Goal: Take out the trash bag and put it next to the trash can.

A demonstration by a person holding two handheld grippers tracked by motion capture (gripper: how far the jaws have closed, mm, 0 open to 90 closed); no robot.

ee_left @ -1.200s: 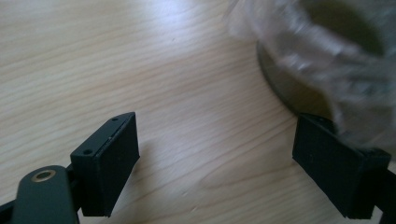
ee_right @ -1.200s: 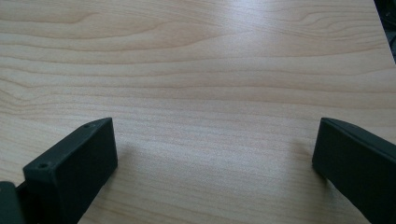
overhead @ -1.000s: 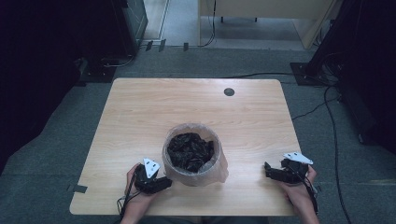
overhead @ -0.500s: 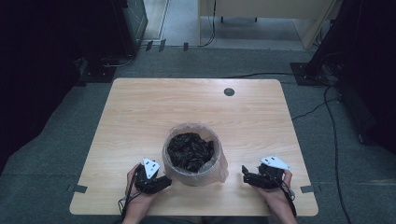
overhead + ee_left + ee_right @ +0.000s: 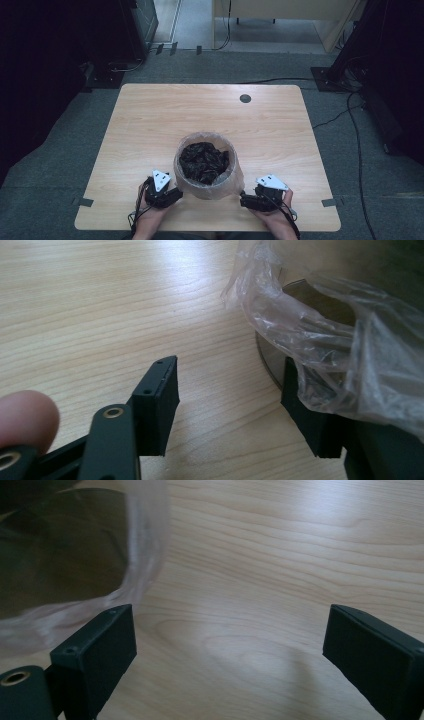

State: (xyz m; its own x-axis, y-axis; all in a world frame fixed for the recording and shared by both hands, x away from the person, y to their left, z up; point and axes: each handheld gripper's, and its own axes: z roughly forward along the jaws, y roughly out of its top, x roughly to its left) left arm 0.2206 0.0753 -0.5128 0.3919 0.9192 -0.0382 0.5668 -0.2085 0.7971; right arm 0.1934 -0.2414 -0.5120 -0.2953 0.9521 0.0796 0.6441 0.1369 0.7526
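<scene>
Bin: a small round bin [image 5: 205, 167] lined with a clear plastic bag [image 5: 345, 355], sat close to the near edge of the table [image 5: 150, 115], about midway along it. Dark crumpled stuff [image 5: 204, 161] was piled inside; couldn't tell what exactly.

Left gripper: the left gripper [image 5: 172, 194] sat right against the bin's left side. Its jaws had just been closing but weren't pressed together; in the left gripper view one jaw was tucked under the loose bag film by the bin's base, the other was out over bare wood. Looked like it was about to pinch the film, not clamped yet.

Right gripper: the right gripper [image 5: 243, 199] was just beside the bin's right side, jaws spread wide with nothing but tabletop between them. One jaw was near the blurry liner edge.

Handling guess: the bag's thin, soft and slippery, and would probably tear or slide if yanked. The bin looked light, so it could skid or tip. I'd grab the bunched film at the rim, both sides at once.

Surface: pale wood-grain table, smooth, with a cable hole [image 5: 245, 98] near the far edge.

Room: grey carpet [image 5: 65, 150], cables [image 5: 350, 120] trailing on the right, dark equipment [image 5: 60, 45] off to the left.
</scene>
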